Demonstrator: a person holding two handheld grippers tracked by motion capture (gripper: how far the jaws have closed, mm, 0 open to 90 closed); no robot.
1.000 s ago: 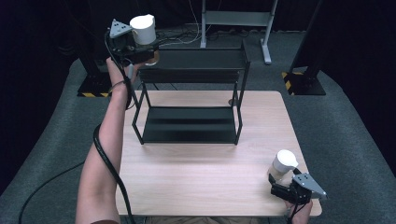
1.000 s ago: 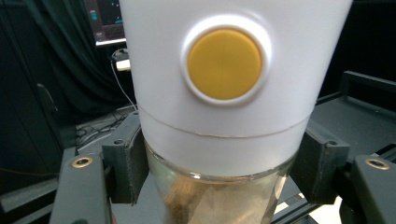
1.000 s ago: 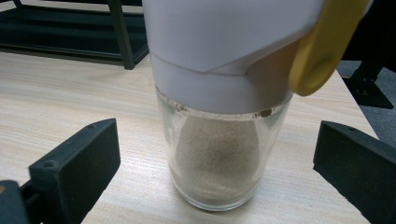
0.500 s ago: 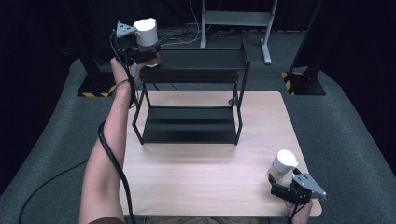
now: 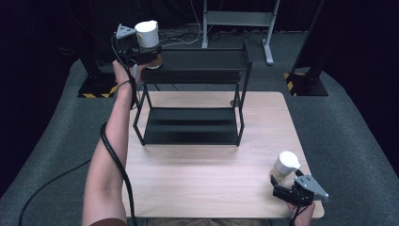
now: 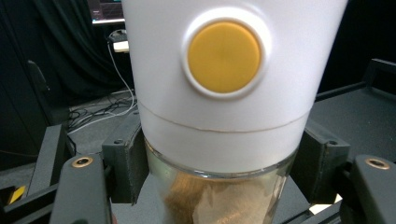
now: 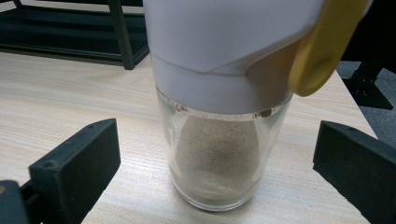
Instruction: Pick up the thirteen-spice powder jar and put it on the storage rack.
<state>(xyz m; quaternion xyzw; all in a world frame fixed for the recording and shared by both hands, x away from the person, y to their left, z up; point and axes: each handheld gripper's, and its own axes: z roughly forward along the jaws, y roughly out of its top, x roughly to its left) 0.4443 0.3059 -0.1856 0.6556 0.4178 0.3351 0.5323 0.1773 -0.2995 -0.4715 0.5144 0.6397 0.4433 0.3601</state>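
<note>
Left gripper (image 5: pixel 143 54): raised at the top-left corner of the black two-tier rack (image 5: pixel 197 75), jaws clamped on the glass base of a white-capped shaker jar (image 5: pixel 147 35). Jar upright, at the level of the top shelf's left end; contact with the shelf not discernible.

Left gripper view: same jar (image 6: pixel 224 93) close up, round yellow button on the white cap, brown granules behind the glass between the jaws.

Right gripper (image 5: pixel 287 188): low at the near right corner of the wooden table (image 5: pixel 197 174), jaws spread wide.

Second shaker jar (image 5: pixel 284 165): standing on the tabletop just ahead of that gripper.

Right gripper view: this jar (image 7: pixel 219 140) upright between the two jaws, clear of both; pale powder inside, yellow flip tab at the cap's side, rack legs behind.
</note>
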